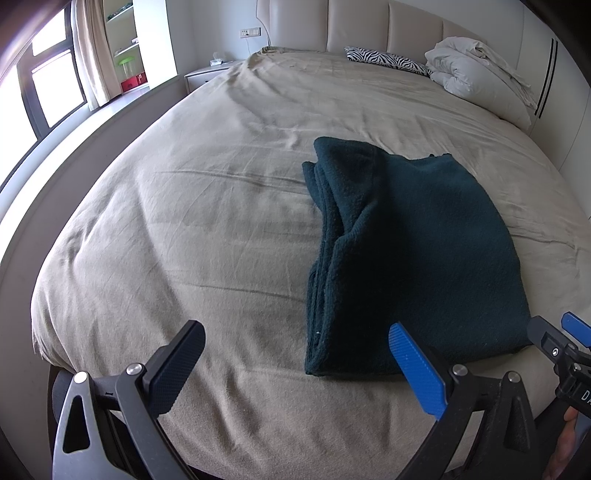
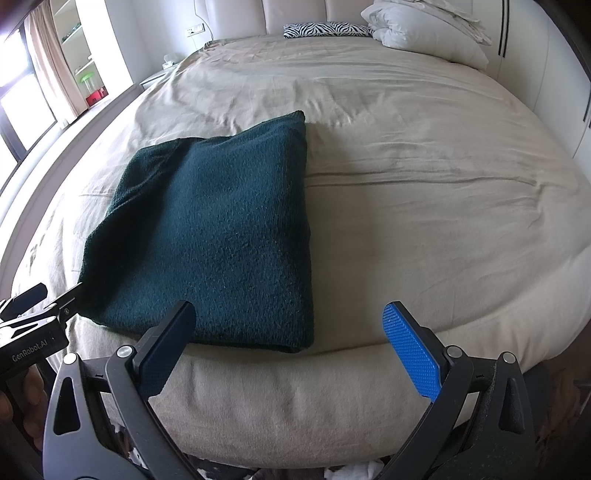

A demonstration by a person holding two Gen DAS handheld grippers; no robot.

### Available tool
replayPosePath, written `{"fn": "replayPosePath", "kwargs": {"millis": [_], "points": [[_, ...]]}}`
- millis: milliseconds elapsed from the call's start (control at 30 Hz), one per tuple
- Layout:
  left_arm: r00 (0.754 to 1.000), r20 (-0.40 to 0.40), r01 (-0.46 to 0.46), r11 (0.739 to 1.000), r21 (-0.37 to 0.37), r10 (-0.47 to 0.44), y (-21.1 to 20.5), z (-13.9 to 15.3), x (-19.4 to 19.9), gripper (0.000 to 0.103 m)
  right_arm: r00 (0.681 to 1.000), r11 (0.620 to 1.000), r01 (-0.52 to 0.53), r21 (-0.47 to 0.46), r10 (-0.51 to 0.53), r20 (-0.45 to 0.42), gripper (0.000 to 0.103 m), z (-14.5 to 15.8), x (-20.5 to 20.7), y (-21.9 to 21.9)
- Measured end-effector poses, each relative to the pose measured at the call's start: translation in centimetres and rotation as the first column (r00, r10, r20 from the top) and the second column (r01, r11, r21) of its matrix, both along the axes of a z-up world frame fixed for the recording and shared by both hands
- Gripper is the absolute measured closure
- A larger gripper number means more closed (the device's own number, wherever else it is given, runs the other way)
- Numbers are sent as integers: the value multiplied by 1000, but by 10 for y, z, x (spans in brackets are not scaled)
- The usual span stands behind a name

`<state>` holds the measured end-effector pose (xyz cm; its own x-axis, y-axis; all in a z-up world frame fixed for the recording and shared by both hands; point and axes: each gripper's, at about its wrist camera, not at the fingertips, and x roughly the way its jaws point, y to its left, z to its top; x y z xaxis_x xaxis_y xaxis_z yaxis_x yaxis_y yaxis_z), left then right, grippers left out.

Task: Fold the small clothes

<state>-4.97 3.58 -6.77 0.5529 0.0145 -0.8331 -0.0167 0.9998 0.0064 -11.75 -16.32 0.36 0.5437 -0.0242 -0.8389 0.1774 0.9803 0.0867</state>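
The left gripper (image 1: pixel 297 343) hangs over the near edge of the bed, its jaws spread wide and holding nothing; one black finger (image 1: pixel 177 365) sits on the left and one blue finger (image 1: pixel 417 369) on the right. The blue finger lies in front of the near edge of the sweater (image 1: pixel 413 251), though contact cannot be confirmed from this angle. The right gripper (image 2: pixel 290 334) is also spread wide and holding nothing, positioned at the near edge of the bed to the right of the left gripper. Its black finger (image 2: pixel 166 350) overlaps the sweater's near edge in the right wrist view; its blue finger (image 2: pixel 412 350) is over bare bed cover, clear of the sweater.

The sweater, dark green, lies folded into a rough rectangle on the near part of the beige bed cover (image 1: pixel 184 221). Stacked fold edges show along its left side; its right side is a smooth single fold.

At the far end of the bed, a zebra-print pillow (image 1: pixel 384 59) rests against the padded headboard (image 1: pixel 369 22), with a bundled white duvet (image 1: pixel 476 70) at the far right. A white nightstand (image 1: pixel 207 75) stands at the far left, beside a window (image 1: pixel 40 85) with a beige curtain (image 1: pixel 92 48).
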Motion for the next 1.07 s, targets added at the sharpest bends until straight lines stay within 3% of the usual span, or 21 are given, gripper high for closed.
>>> {"fn": "replayPosePath", "kwargs": {"millis": [1067], "points": [[1000,-11,6,1000,-11,-6,6,-4,2,1,1000,1000,-1,6,1,-14,0,-7,-8,-2]]}}
